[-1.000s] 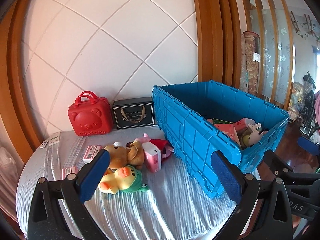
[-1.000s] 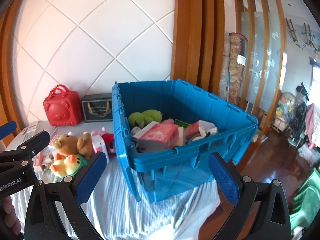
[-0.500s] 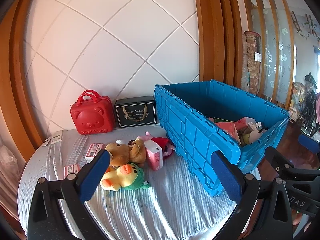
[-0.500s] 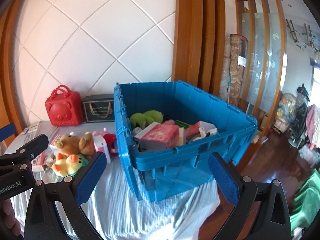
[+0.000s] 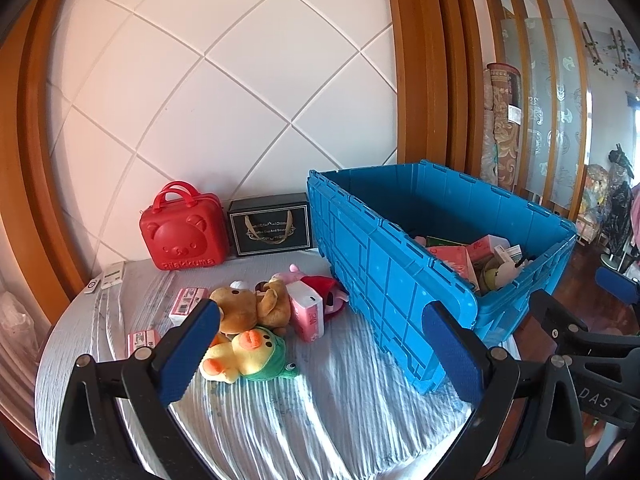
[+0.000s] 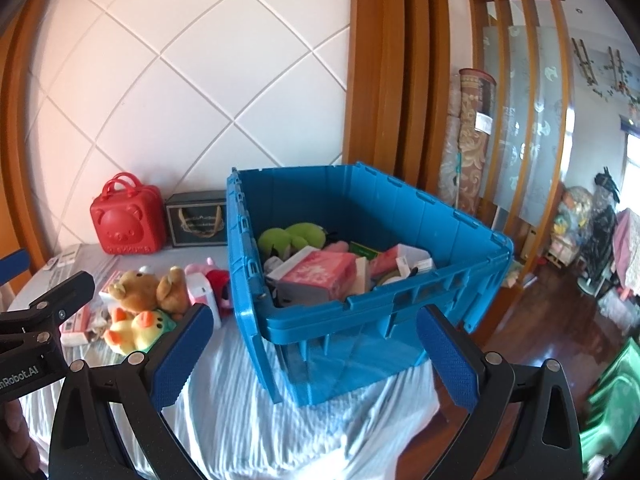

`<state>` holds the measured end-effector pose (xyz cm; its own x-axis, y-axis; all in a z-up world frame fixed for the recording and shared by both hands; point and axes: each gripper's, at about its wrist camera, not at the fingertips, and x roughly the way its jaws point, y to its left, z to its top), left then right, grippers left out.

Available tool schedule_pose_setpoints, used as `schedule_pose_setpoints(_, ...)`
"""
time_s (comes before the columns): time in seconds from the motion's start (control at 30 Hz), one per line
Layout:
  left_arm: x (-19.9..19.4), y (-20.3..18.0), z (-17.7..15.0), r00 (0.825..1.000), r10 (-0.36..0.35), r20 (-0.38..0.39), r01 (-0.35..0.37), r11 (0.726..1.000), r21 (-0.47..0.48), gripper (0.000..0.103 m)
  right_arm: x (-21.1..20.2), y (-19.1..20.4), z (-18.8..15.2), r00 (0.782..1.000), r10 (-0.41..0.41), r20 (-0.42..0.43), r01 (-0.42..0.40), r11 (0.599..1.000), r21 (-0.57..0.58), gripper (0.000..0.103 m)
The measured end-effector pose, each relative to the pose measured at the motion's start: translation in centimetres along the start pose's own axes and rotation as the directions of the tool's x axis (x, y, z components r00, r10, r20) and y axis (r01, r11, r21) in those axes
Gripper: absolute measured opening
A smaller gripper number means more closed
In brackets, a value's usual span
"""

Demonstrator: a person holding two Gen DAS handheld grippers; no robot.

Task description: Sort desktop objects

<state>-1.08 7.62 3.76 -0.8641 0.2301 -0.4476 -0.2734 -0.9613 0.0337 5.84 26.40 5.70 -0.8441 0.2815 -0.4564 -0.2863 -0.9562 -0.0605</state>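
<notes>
A blue crate (image 5: 400, 280) stands on the right of the table and holds boxes and soft toys; it also shows in the right wrist view (image 6: 360, 320). Left of it lie a brown bear plush (image 5: 248, 306), a yellow duck plush (image 5: 248, 354), a pink tissue pack (image 5: 306, 314) and a pink-and-red plush (image 5: 324, 284). My left gripper (image 5: 320, 356) is open and empty, above the table's near side. My right gripper (image 6: 314, 356) is open and empty, in front of the crate.
A red bear case (image 5: 182, 232) and a black gift box (image 5: 270, 224) stand against the tiled wall. Small pink boxes (image 5: 188, 300) and white remotes (image 5: 112, 274) lie at the table's left. A round table with a pale striped cloth (image 5: 320, 420). Wooden floor lies to the right.
Both grippers have drawn slightly back and up, so the table and crate sit a little lower in view. Both stay open. No object has moved.
</notes>
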Motion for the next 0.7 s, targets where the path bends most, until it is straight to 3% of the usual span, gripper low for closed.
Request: schedule_pose_setpoints(0.7, 1.3, 0.1, 0.2, 1.0, -0.008, -0.019, 0.008, 1.0, -0.002, 0.103, 1.0, -0.1, 0.1, 1.0, -0.014, -0.012, 0.014, 1.0, 0.008, 0.103)
